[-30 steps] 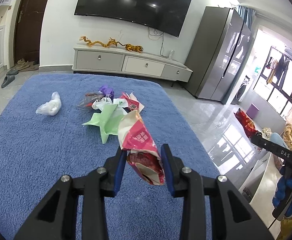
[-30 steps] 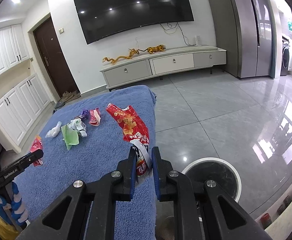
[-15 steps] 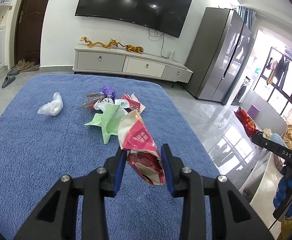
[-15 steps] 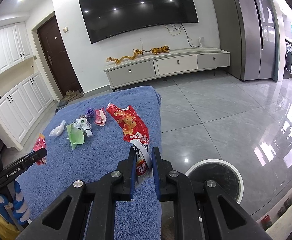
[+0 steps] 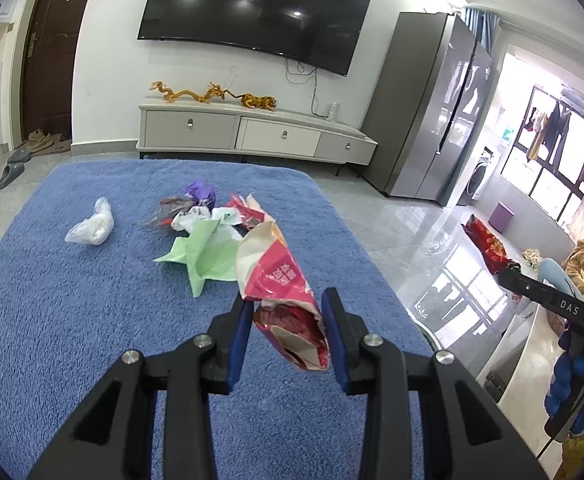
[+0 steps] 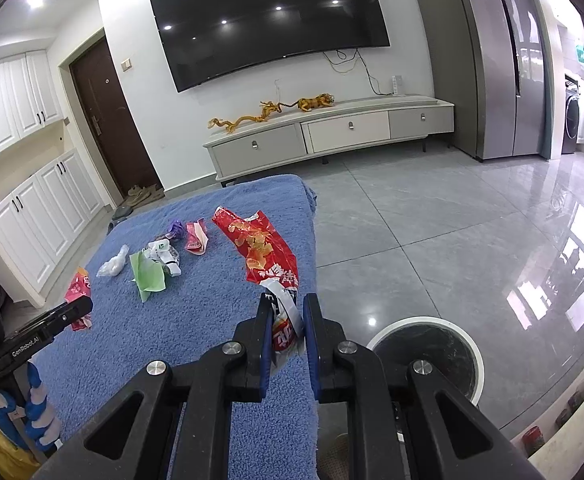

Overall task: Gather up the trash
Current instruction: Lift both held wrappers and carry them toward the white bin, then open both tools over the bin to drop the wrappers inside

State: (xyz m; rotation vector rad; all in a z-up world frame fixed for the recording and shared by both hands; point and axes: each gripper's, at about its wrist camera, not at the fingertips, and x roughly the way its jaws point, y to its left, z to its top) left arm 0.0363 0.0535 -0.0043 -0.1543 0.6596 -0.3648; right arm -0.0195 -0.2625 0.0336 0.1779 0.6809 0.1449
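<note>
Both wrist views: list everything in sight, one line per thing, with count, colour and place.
Blanket: one, blue, spread under the trash.
Green wrapper: one, on the blanket, mid pile.
White bag: one, on the blanket, left of the pile.
Purple wrapper: one, far end of the pile.
Pink packet: one, in the left gripper.
Red chip bag: one, in the right gripper.
Bin: one, white rim, dark inside, on the floor right of the blanket.
TV: one, black, on the wall.
Cabinet: one, grey, below the TV.
Fridge: one, grey, right.
Left gripper: shut on the pink packet.
Right gripper: shut on the red chip bag.
</note>
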